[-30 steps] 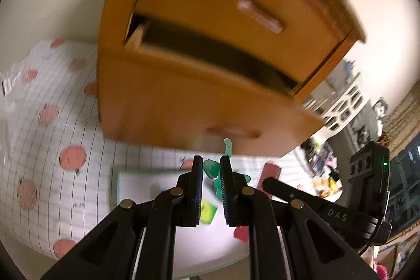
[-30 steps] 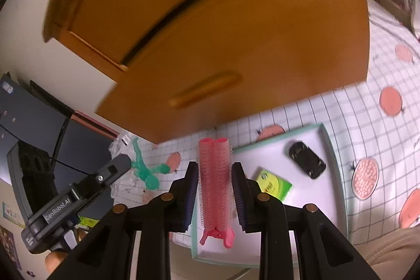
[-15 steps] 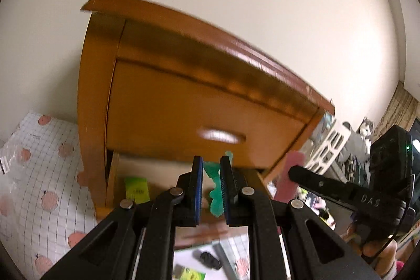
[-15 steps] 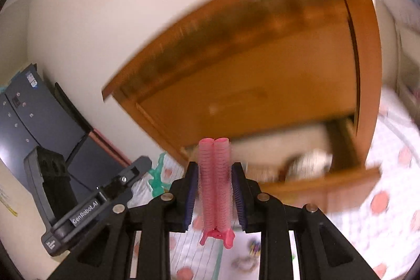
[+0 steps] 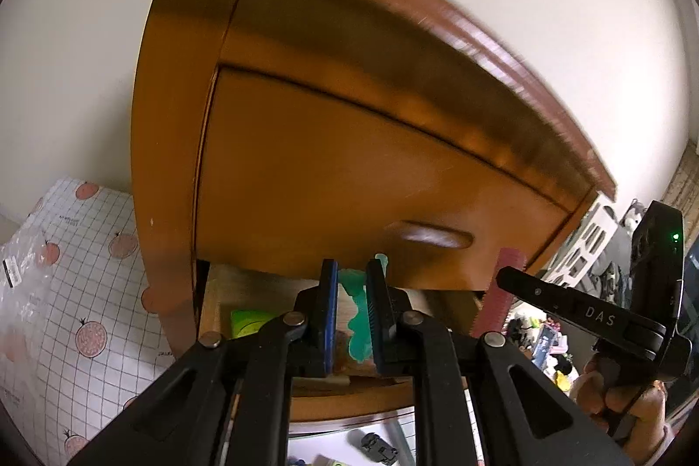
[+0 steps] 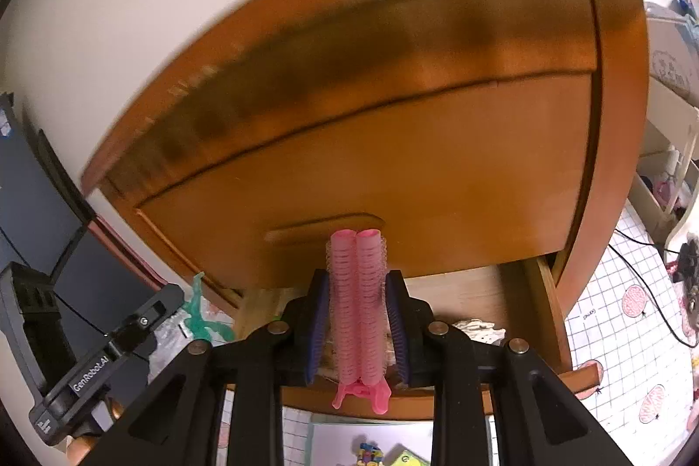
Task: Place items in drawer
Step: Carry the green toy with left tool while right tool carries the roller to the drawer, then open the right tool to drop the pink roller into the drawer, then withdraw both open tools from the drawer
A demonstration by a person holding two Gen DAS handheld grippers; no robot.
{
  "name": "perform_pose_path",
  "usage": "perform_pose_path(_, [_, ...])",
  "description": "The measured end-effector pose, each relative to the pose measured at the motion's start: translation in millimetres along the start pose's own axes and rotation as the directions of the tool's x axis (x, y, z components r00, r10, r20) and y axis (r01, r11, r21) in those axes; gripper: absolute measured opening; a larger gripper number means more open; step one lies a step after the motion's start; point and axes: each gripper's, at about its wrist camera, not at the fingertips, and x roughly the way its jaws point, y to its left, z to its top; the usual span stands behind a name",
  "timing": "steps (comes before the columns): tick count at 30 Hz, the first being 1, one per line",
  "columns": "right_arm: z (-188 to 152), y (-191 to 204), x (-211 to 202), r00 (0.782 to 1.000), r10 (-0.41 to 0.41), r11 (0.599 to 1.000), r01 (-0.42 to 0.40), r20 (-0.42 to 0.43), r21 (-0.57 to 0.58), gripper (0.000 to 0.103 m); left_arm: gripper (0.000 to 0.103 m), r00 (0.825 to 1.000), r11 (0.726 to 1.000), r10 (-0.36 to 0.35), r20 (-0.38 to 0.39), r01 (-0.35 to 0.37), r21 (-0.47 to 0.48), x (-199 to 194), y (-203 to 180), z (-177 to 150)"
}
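Observation:
The wooden cabinet (image 5: 349,160) fills both views, its lower drawer (image 6: 541,317) pulled out. In the left wrist view my left gripper (image 5: 351,291) is shut on a teal green toy figure (image 5: 358,330), held above the drawer's front edge. A yellow-green packet (image 5: 249,322) lies inside at the left. In the right wrist view my right gripper (image 6: 357,291) is shut on a pink hair roller clip (image 6: 358,304) over the same drawer. A white crumpled item (image 6: 476,328) lies inside it. Each gripper shows in the other's view: the right gripper (image 5: 568,313), the left gripper (image 6: 109,361).
The upper drawer is closed, its recessed handle (image 5: 428,236) just above the fingers. Below the drawer front lies a pale tray (image 6: 332,440) with small items, a black one (image 5: 378,446) among them. Peach-print grid cloth (image 5: 87,269) covers the surface. A dark monitor (image 6: 43,204) stands left.
Both grippers have come closer to the cabinet with their items still held. The open lower drawer now lies right under the fingertips.

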Motion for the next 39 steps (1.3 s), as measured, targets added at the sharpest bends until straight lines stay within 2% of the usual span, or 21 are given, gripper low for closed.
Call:
perform_pose_path(8, [-5, 4, 28, 0.997, -0.061, 0.997, 0.059, -0.043, -0.053, 0.028, 0.013, 0.998, 0.999, 0.033, -0.058, -0.033, -0.012, 27, 11, -7])
perform_pose_path(13, [-7, 9, 34, 0.997, -0.057, 0.996, 0.052, -0.058, -0.078, 0.03, 0.015, 0.994, 0.998, 0.055, -0.089, -0.056, -0.01, 37, 13, -12])
perform_pose_path(18, [-6, 10, 35, 0.995, -0.065, 0.995, 0.059, -0.076, -0.076, 0.031, 0.035, 0.994, 0.998, 0.055, -0.098, -0.058, -0.026, 39, 15, -14])
perform_pose_path(20, [-6, 9, 36, 0.994, -0.067, 0.995, 0.061, -0.084, -0.074, 0.039, 0.042, 0.994, 0.998, 0.055, -0.097, -0.058, -0.028, 39, 15, -14])
perform_pose_path(22, [-7, 8, 36, 0.994, -0.072, 0.995, 0.066, -0.084, -0.072, 0.046, 0.045, 0.994, 0.998, 0.052, -0.095, -0.055, -0.028, 38, 15, -14])
perform_pose_path(33, [-11, 2, 34, 0.991, -0.079, 0.995, 0.072, -0.106, -0.066, 0.049, 0.06, 0.991, 0.997, 0.055, -0.12, -0.061, -0.045, 34, 26, -24])
perform_pose_path(37, [-16, 9, 34, 0.989, -0.087, 0.995, 0.08, -0.116, -0.063, 0.049, 0.075, 0.988, 0.995, 0.091, -0.126, -0.096, -0.034, 38, 16, -29])
perform_pose_path(39, [-22, 9, 29, 0.988, -0.091, 0.995, 0.084, -0.123, -0.06, 0.054, 0.081, 0.987, 0.993, 0.108, -0.121, -0.112, -0.029, 30, 28, -26])
